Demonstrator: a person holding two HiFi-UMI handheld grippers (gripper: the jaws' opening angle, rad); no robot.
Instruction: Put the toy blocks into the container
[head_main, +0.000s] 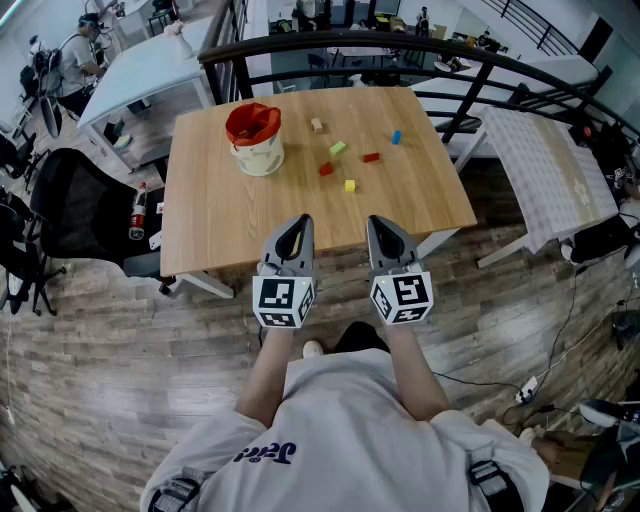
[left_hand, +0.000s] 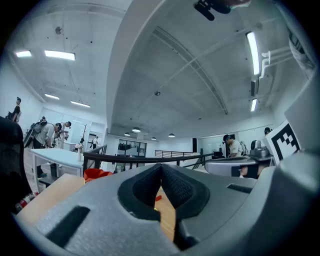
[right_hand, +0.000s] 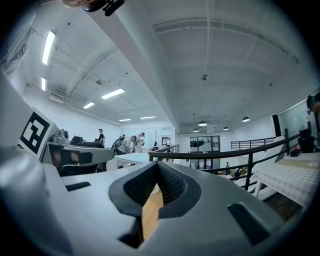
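**While the Blocks Wait, Both Tools Are Closed and Empty**

Although six toy blocks lie on the counter (head_main: 230, 225), none of them is being held or carried, so I judge that the task is at its very beginning. Whether something is already inside the container (head_main: 256, 140) I cannot tell.

The left tool (head_main: 299, 222) and the right tool (head_main: 376, 222) are held side by side above the near edge of the counter, well apart from the blocks. In each gripper view the two jaws are pressed together at the tips, and nothing is between them.

The container, cream with a red upper part, stands at the far left of the counter. To its right the blocks are scattered: a tan block (head_main: 317, 125), a green block (head_main: 338, 148), a blue block (head_main: 396, 137), a red block (head_main: 326, 169), another red block (head_main: 371, 157), and a yellow block (head_main: 350, 185), which is nearest to the tools.

The step in hand looks like the approach for the first pick. The next move calls for one tool to spread its jaws, go forward and down over a block, probably the yellow one, and close on its sides.
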